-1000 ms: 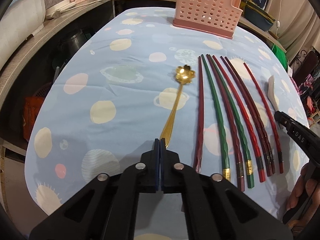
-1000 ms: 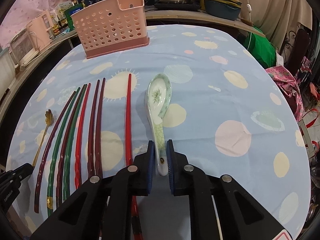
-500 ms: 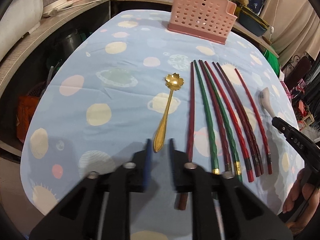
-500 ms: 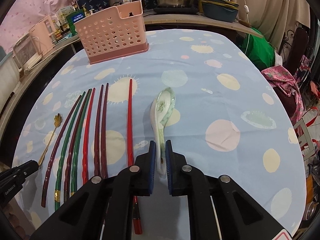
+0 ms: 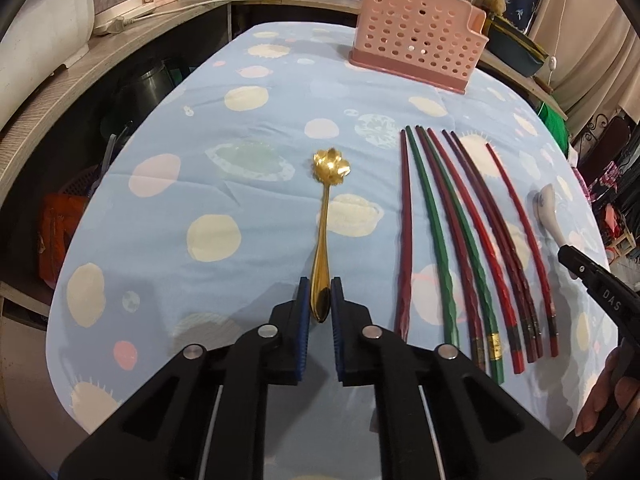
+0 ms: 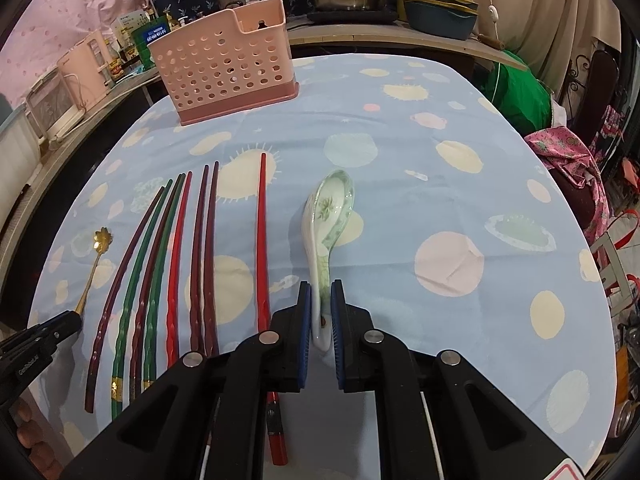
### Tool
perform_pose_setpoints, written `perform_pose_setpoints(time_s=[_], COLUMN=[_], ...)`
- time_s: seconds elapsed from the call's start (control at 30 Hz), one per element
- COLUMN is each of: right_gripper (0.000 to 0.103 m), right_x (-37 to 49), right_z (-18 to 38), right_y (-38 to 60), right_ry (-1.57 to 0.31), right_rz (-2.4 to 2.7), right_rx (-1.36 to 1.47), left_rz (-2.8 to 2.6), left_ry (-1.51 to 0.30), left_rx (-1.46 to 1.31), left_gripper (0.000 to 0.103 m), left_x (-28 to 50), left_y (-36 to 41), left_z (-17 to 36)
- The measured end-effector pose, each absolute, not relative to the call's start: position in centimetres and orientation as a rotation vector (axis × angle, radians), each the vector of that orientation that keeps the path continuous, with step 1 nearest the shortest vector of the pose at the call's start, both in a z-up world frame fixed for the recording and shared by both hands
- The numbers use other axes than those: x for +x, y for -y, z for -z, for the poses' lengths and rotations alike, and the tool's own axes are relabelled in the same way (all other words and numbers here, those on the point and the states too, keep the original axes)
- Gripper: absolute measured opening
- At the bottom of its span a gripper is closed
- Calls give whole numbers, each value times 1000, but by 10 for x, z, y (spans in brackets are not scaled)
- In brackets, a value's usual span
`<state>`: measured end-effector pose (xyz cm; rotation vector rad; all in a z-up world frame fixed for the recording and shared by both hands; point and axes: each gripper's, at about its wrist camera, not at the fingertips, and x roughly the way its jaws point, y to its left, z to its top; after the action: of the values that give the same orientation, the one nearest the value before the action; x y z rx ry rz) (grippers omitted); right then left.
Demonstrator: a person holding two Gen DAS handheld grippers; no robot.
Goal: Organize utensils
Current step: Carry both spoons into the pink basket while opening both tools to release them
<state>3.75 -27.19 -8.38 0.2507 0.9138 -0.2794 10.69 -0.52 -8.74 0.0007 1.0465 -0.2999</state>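
A gold flower-bowl spoon (image 5: 325,216) lies on the blue spotted tablecloth; it also shows in the right wrist view (image 6: 93,268). My left gripper (image 5: 320,304) is open, its jaws on either side of the spoon's handle end. A white and green ceramic spoon (image 6: 326,232) lies right of several red, green and dark chopsticks (image 6: 176,264). My right gripper (image 6: 321,312) is shut on the ceramic spoon's handle, which rests on the cloth. The chopsticks (image 5: 472,232) and ceramic spoon (image 5: 546,212) also show in the left wrist view.
A pink perforated utensil basket (image 5: 416,52) stands at the table's far end, also in the right wrist view (image 6: 228,72). Counters with pots and appliances ring the table. The table edge (image 5: 80,240) drops off at left. A green bag (image 6: 520,92) sits at right.
My left gripper opened from shut and moved forward, so its jaws now straddle the gold spoon's handle. My right gripper pulled back slightly, still closed on the ceramic spoon's handle.
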Motion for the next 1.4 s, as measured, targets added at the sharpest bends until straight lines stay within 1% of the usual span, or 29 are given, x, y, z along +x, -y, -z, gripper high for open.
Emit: perform_pose_setpoints(time_s=[0.17, 0.23, 0.57, 0.77, 0.93, 1.17, 1.3, 1.4], right_gripper=[8, 8, 7, 6, 6, 6, 6, 6], right_x=[31, 28, 30, 47, 82, 161, 201, 228], right_z=[67, 58, 13, -14, -47, -97, -111, -116], right_y=[273, 273, 283, 293, 313, 331, 335, 340], right_ry=[-880, -860, -775, -717, -636, -532, -488, -476], right_rz=[273, 270, 231, 198, 155, 59, 34, 30], right_rx=[251, 253, 288, 314, 350, 400, 395, 401], left_rz=[293, 293, 297, 304, 322, 355, 386, 383], left_ry=[-995, -971, -874, -849, -808, -712, -720, -755], left_rx=[-12, -21, -27, -13, 2, -12, -10, 7], left_gripper=[8, 1, 0, 1, 0, 0, 1, 1], left_x=[99, 99, 117, 146, 181, 240, 276, 299], left_y=[-2, -5, -3, 8, 25, 54, 74, 88], left_z=[62, 50, -4, -39, -81, -148, -162, -156])
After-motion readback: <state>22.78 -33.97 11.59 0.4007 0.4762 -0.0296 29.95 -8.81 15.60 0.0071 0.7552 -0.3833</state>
